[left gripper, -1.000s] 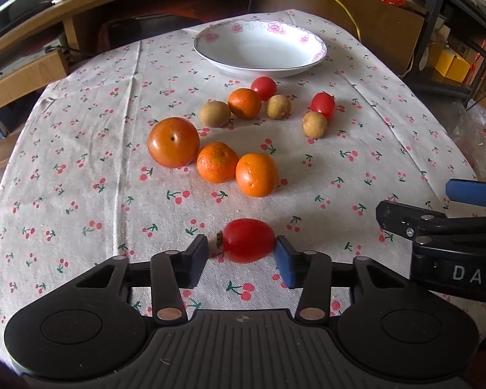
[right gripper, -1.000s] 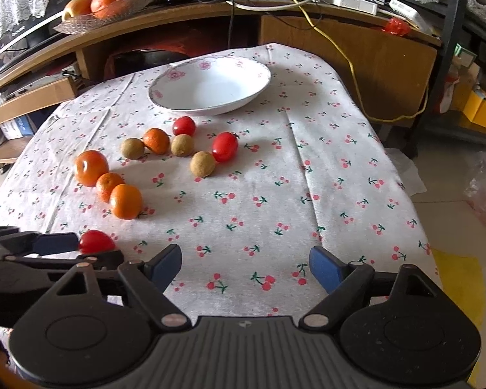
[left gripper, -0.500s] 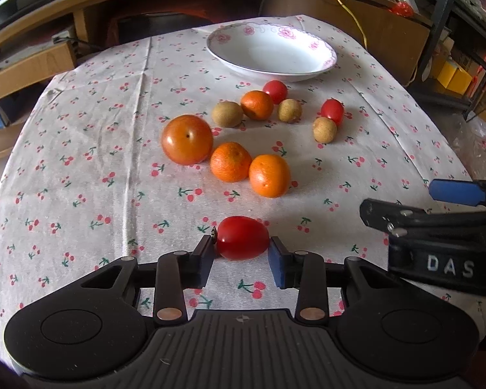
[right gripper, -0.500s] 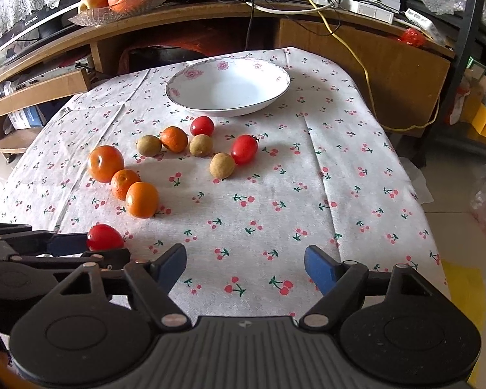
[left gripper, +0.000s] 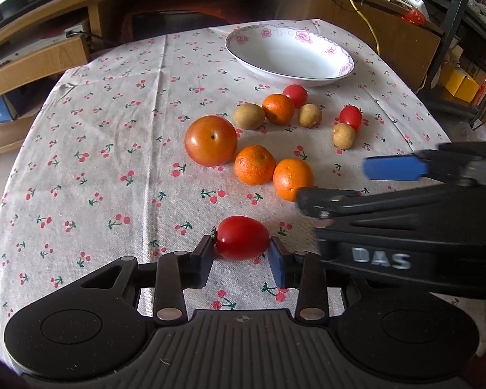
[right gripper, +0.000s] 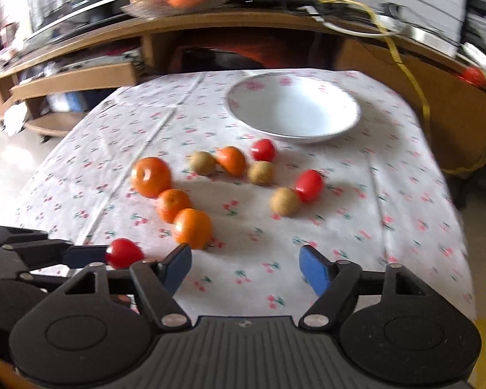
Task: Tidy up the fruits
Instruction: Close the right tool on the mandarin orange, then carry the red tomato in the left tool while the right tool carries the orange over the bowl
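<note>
Fruits lie loose on the counter (left gripper: 113,129). We see our left tool (left gripper: 241,259) pinching a red tomato (left gripper: 242,237) near the front edge; our right tool (right gripper: 245,267) is closing, nothing between. The bowl (left gripper: 346,68) has no fruit yet.

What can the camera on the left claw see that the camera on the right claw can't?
Only the left view shows the left claw gripping the red tomato at both ends, and yellow boxes at the right. Only the right view shows the fruit dish on the shelf. Both show the white bowl and the scattered fruit.
</note>
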Action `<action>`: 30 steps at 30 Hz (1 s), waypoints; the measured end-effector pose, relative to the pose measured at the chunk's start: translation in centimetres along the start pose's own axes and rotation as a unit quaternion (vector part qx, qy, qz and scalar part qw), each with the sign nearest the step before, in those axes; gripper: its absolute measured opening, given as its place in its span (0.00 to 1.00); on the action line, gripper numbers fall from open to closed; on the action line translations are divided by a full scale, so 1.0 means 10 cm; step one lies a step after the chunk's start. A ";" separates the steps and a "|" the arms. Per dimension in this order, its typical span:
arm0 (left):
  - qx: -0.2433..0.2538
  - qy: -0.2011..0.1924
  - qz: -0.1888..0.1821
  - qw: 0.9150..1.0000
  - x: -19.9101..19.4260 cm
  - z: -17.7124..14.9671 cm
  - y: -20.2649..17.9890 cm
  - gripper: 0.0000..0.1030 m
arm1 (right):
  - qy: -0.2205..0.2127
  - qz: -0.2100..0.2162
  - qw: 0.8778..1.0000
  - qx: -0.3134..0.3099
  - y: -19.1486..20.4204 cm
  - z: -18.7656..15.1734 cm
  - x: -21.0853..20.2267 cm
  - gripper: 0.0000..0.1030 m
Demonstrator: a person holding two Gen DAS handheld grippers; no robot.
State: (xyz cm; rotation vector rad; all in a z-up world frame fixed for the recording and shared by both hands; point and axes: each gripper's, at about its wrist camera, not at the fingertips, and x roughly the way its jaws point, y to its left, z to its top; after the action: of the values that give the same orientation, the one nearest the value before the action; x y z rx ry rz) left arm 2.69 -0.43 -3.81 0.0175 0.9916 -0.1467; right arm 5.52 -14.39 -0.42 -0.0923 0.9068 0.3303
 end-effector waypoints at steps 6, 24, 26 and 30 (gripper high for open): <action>0.005 -0.001 0.001 1.000 0.02 0.01 0.00 0.45 | 0.018 0.034 0.999 -0.037 0.14 0.10 0.22 0.56; 0.017 -0.007 0.004 1.000 0.03 0.03 0.00 0.44 | 0.044 0.059 0.997 -0.032 0.09 0.13 0.37 0.31; 0.009 -0.006 0.002 1.000 0.03 0.03 0.02 0.43 | 0.043 0.057 0.997 -0.026 0.06 0.12 0.32 0.31; 0.002 -0.005 0.005 1.000 0.02 0.03 0.06 0.43 | 0.040 0.049 0.998 -0.012 -0.03 0.11 0.25 0.30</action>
State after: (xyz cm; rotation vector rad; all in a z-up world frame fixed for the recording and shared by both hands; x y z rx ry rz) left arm 3.13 0.09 -3.78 0.0241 0.9816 -0.1400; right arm 7.90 -13.85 -1.71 -0.0838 0.9893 0.4314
